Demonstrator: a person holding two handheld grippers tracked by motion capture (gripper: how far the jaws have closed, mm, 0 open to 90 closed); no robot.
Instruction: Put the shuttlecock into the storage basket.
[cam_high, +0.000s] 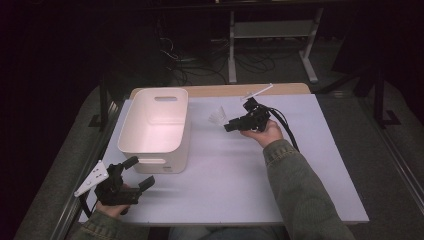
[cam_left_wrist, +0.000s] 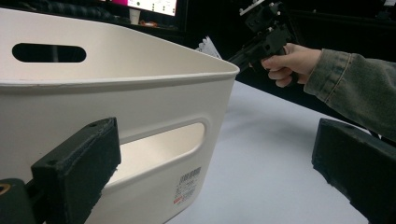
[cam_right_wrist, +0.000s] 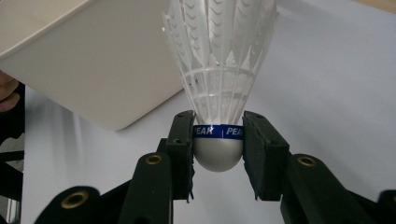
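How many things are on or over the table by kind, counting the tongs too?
Shuttlecock: 1, clamped by its head in the right tongs.
White bin: 1, standing on the table.
Tongs: 2, the right ones and the left tongs, which are open near the bin.
Total: 4

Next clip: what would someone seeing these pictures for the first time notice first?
Most striking is the white shuttlecock, clamped at its blue-banded cork base between the pads of the right hand-held gripper, held above the table right of the tub. Next comes the big cream plastic tub on the left half of the pale table. The left hand-held gripper waits open at the tub's near corner.
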